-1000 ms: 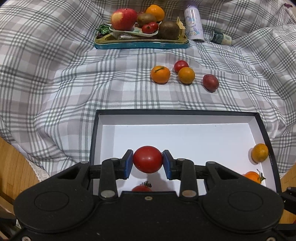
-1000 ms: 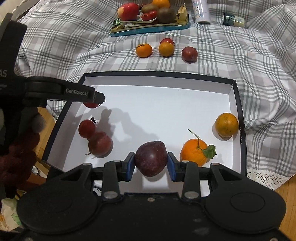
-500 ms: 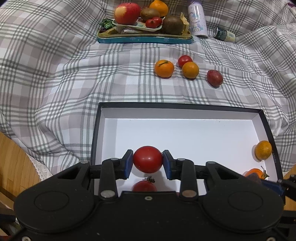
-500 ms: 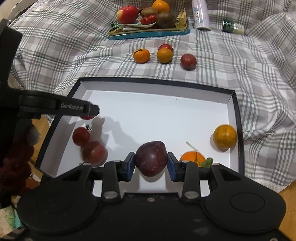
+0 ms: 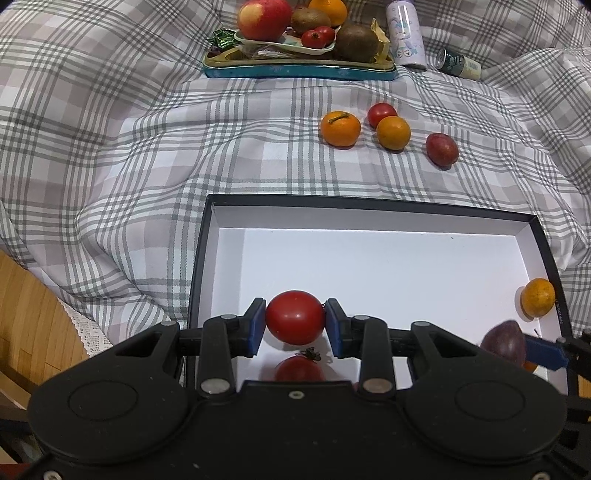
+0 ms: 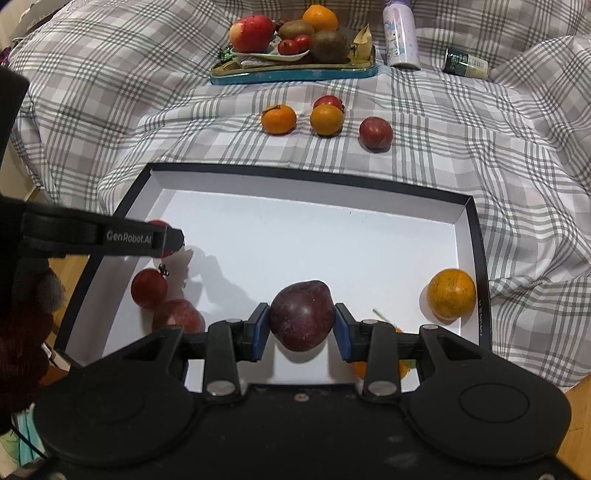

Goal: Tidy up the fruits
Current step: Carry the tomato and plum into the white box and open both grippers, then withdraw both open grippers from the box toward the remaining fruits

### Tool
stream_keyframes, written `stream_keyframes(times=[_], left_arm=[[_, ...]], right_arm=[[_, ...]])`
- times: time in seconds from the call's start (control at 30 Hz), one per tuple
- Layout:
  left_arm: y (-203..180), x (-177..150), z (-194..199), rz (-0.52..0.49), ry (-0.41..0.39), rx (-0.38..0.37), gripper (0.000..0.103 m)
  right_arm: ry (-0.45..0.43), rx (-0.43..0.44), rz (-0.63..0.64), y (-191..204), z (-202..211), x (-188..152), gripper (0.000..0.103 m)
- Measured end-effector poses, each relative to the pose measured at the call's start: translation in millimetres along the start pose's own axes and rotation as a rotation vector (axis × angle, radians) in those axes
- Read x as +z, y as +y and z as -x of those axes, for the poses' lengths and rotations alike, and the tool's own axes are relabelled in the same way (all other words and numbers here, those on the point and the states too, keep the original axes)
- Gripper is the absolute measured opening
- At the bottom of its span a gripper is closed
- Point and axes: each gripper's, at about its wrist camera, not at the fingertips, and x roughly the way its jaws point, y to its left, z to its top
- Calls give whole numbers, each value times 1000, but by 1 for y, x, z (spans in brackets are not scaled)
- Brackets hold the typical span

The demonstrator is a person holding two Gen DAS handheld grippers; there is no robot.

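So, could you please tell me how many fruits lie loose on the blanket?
4: a stemmed orange, a second orange, a tomato behind it, and a plum rightmost.

Five oranges (image 6: 451,293), five tomatoes (image 5: 294,316), three plums (image 6: 301,320) — two kiwis (image 6: 331,45), one apple (image 6: 251,33)

Glossy, smooth skin on the red tomato (image 5: 294,316); duller, speckled skin on the dark plum (image 6: 301,319). Matt black plastic on the left gripper (image 5: 295,325) and right gripper (image 6: 300,328), blue rubbery pads (image 6: 258,330). Matt white card inside the box (image 6: 332,236). Soft checked cloth (image 5: 110,147). Shiny metal tray (image 5: 299,70).
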Motion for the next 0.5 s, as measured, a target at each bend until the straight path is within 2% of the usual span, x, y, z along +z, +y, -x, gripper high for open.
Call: stream_keyframes(times=[0.5], left_arm=[[-1, 0, 4, 1, 2, 16, 43]], right_arm=[[-56, -13, -24, -1, 8, 12, 39]])
